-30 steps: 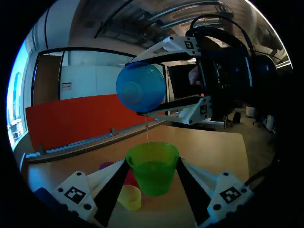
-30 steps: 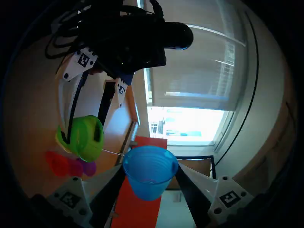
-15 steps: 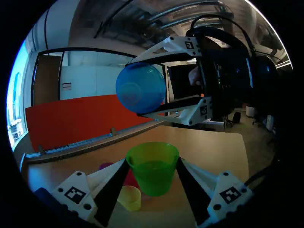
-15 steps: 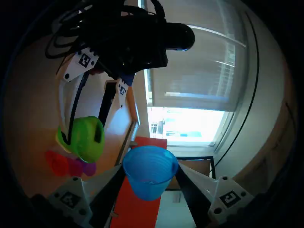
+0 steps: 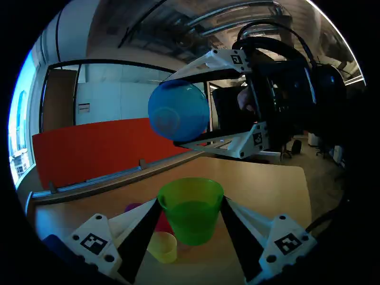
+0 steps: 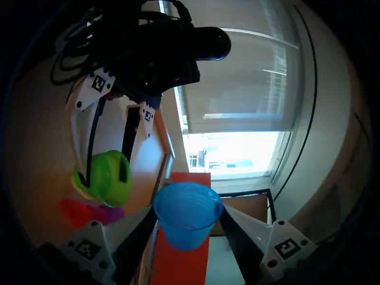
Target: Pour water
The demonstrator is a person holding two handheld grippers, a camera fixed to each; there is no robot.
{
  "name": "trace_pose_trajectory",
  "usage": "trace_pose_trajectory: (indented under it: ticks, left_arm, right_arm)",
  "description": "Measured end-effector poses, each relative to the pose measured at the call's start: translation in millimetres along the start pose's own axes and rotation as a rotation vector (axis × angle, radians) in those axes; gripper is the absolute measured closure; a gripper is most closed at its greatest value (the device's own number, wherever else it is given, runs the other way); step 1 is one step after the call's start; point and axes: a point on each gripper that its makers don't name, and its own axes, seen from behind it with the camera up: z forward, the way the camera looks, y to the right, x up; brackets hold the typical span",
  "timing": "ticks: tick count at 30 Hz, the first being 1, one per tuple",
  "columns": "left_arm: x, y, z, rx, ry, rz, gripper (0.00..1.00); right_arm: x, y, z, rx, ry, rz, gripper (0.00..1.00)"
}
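A green cup with water in it sits upright between the fingers of my left gripper, which is shut on it above the wooden table. Above it my right gripper holds a blue cup tipped on its side, its bottom facing this camera. In the right gripper view the blue cup is clamped by my right gripper, and no water stream leaves it. The green cup and my left gripper appear at the left there.
Small yellow, red and purple cups stand on the table under my left gripper. An orange partition runs along the table's far edge. A bright window lies beyond the blue cup.
A thin stream ran from the blue cup into the green cup one second ago; it has stopped. The blue cup has shifted slightly right and up, and the right gripper view has rolled a little.
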Motion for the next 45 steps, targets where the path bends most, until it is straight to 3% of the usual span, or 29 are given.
trace_pose_trajectory:
  ticks: [9,17,37,45]
  left_arm:
    - [0,-2.0,-0.3,0.005,-0.003,0.002,0.14]
    - [2,-1.5,-0.7,0.008,-0.003,0.004,0.14]
    - [7,-3.6,-4.2,0.016,-0.008,0.016,0.14]
    - [5,-3.1,-5.0,0.013,-0.018,0.017,0.15]
  right_arm:
    - [-10,-1,-3.9,0.000,-0.002,0.107,0.09]
    - [-11,-4,-13.1,0.000,0.006,0.238,0.09]
    - [-11,-13,-33.0,-0.006,0.044,0.651,0.09]
    - [-8,-12,-36.3,0.001,0.072,0.903,0.09]
